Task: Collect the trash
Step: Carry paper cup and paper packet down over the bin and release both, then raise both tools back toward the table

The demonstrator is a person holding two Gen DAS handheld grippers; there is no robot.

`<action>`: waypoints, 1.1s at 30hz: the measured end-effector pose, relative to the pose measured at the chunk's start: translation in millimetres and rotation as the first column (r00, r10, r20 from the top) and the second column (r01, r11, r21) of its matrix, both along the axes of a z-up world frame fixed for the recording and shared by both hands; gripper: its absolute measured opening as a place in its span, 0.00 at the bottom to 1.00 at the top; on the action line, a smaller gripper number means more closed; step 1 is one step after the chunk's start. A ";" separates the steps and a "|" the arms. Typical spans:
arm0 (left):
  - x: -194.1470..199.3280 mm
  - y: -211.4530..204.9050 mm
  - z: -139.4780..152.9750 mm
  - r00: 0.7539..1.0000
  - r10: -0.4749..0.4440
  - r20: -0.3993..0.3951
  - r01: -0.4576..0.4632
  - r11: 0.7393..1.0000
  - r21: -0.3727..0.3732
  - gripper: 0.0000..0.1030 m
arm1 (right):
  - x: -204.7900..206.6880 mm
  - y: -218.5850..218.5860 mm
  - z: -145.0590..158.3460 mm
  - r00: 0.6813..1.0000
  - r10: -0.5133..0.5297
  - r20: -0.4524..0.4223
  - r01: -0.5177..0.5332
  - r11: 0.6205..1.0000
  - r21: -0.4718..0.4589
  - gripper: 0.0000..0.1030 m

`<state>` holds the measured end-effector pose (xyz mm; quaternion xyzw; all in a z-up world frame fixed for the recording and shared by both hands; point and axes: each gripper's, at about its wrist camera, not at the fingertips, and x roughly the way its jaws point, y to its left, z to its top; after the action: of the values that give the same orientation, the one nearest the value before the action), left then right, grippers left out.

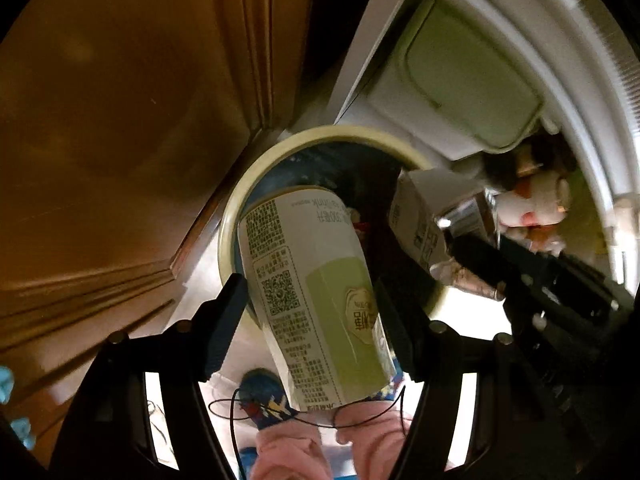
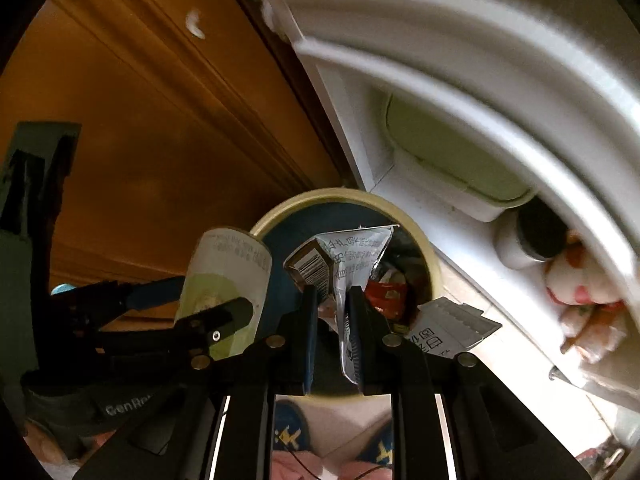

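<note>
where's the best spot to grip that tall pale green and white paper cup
Grip the tall pale green and white paper cup mid-wall, fingers on opposite sides, coming from its base end. The left gripper holds it this way, over the round cream-rimmed bin; the straight wall gives both fingers flat contact.

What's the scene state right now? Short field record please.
left gripper: shut on paper cup, green-and-white, printed, held over the bin
right gripper: shut on crumpled carton, silver with barcode, above the bin
trash bin: round, cream rim, dark liner, red wrapper inside
beside bin: wooden cabinet on one side, white appliance on the other
status: neither item dropped yet
</note>
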<state>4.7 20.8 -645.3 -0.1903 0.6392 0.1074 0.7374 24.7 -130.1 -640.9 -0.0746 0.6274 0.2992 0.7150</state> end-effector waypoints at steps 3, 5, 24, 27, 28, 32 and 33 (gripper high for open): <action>2.6 0.9 -16.6 1.000 -0.003 -0.027 0.004 1.000 0.007 0.63 | 3.4 3.2 -18.3 1.000 0.005 -0.016 -0.005 1.000 0.011 0.15; 3.9 2.4 -24.7 0.999 -0.007 -0.031 0.007 1.000 0.009 0.64 | 3.2 7.9 -23.8 1.000 0.023 -0.013 -0.023 1.000 0.010 0.23; -6.9 -1.2 24.2 0.999 -0.045 -0.018 0.046 0.995 0.086 0.80 | 8.4 -0.5 27.0 0.999 -0.032 -0.005 0.032 0.999 -0.003 0.31; -16.4 -6.7 51.7 0.998 -0.053 -0.015 0.055 0.995 0.086 0.80 | -1.8 -6.9 52.1 0.999 -0.048 -0.008 0.048 0.999 -0.006 0.31; -21.1 -8.2 64.2 0.998 -0.059 -0.013 0.060 0.995 0.083 0.80 | -5.1 -9.8 62.9 0.998 -0.055 -0.009 0.055 0.998 -0.007 0.31; -33.0 -18.9 110.7 0.996 -0.091 -0.001 0.091 0.993 0.081 0.80 | -17.0 -22.2 103.0 0.996 -0.082 -0.016 0.082 0.997 -0.011 0.31; -36.0 -21.8 123.5 0.995 -0.100 0.005 0.099 0.992 0.079 0.80 | -19.9 -26.0 120.3 0.996 -0.092 -0.013 0.092 0.996 -0.012 0.32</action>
<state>-31.3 -1.0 -521.8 -0.1293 0.6398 0.0949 0.7516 4.7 -156.1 -520.6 -0.0476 0.6366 0.2630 0.7234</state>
